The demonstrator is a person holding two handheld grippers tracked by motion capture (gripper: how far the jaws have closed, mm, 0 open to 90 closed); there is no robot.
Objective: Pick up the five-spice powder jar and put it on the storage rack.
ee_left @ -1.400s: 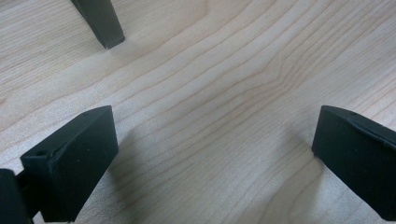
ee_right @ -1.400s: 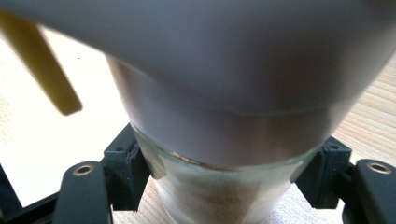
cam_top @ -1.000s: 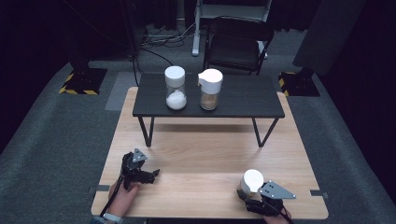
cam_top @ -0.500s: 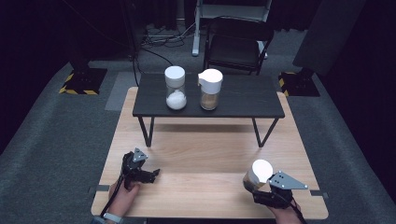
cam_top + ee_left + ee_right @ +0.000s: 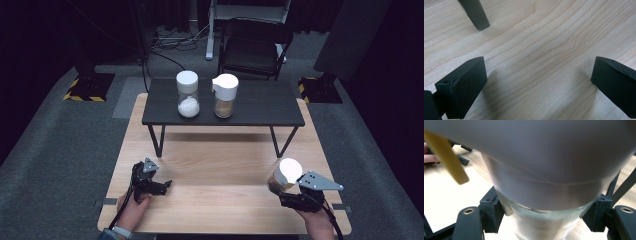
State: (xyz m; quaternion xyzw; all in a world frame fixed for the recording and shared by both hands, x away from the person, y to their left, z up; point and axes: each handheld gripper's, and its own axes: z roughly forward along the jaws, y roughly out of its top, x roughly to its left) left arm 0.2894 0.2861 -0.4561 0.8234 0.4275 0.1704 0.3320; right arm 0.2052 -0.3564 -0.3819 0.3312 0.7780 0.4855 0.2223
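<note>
Counter: pale wooden counter [image 5: 220,170], dark room.
Right gripper [image 5: 292,192]: clamped on white-lidded glass jar [image 5: 284,176], near right edge.
Handling: judged rigid, smooth, breakable; hold glass below lid.
Left gripper [image 5: 159,185]: jaws apart, empty.
Far: two jars on black shelf [image 5: 260,107].

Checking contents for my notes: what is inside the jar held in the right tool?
The jar, shut in the right tool, looks tan through its glass in the high view. Its white lid covers the top, so what the contents are cannot be told.
</note>
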